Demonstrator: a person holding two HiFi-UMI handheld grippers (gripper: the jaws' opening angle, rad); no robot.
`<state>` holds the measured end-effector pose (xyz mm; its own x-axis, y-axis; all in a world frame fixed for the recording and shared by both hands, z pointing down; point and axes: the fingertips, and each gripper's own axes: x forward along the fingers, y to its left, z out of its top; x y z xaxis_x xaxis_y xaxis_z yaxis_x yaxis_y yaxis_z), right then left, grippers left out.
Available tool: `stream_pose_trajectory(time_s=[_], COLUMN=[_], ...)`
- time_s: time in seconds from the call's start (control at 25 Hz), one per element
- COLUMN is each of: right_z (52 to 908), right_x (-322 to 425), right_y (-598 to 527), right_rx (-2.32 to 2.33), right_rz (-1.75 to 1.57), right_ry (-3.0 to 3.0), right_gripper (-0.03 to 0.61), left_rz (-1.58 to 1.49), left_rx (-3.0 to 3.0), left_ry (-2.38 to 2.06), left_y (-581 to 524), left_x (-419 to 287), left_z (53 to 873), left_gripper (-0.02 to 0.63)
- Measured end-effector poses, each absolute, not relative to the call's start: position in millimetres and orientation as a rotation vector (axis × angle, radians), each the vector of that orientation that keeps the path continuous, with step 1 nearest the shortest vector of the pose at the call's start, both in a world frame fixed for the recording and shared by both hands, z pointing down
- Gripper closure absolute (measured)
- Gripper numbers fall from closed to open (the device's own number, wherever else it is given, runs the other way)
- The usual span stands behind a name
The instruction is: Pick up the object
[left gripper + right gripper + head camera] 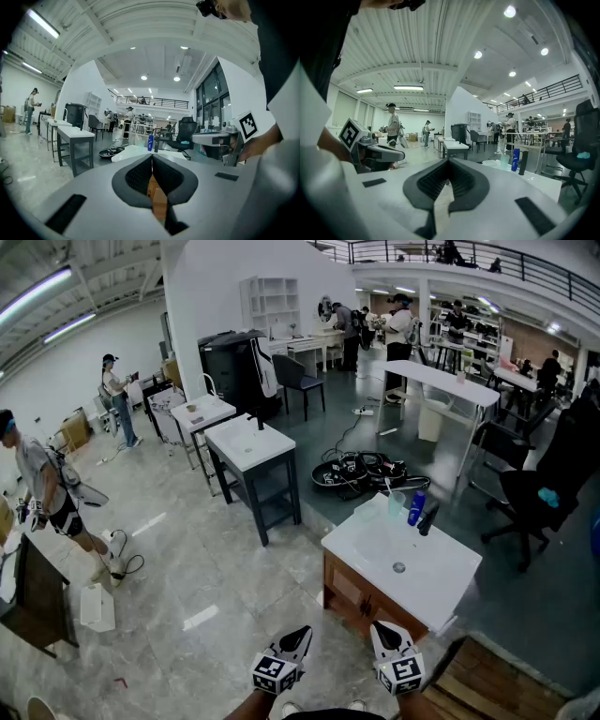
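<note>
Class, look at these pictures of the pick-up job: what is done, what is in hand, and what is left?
Done: nothing that shows. The blue bottle and cup stand untouched at the back of the white sink counter. In hand: nothing. The left gripper and right gripper are shut and empty, held low, short of the counter. Left: the whole job, probably reaching out, opening a gripper, grasping and lifting.
</note>
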<state>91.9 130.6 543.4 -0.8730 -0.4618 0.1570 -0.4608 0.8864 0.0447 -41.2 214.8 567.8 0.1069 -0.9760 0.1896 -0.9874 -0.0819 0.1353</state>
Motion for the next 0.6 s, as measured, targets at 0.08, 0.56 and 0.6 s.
stream_pose_trajectory(time_s=[0.08, 0.56, 0.6], right_z=[544, 548, 549], right_x=[93, 69, 66], right_y=[136, 155, 157], right_rx=[0.718, 0.706, 0.705], right_rz=[-0.003, 0.048, 0.054], right_ry=[-2.883, -2.896, -2.898], right_gripper=[0.561, 0.561, 0.561], left_rz=[0.075, 0.078, 0.075], left_rx=[2.154, 2.159, 2.158], left_ry=[-1.951, -1.948, -1.946], left_y=[220, 240, 242], left_x=[-41, -58, -60], left_z=[570, 572, 572], left_gripper=[0.592, 0.592, 0.592])
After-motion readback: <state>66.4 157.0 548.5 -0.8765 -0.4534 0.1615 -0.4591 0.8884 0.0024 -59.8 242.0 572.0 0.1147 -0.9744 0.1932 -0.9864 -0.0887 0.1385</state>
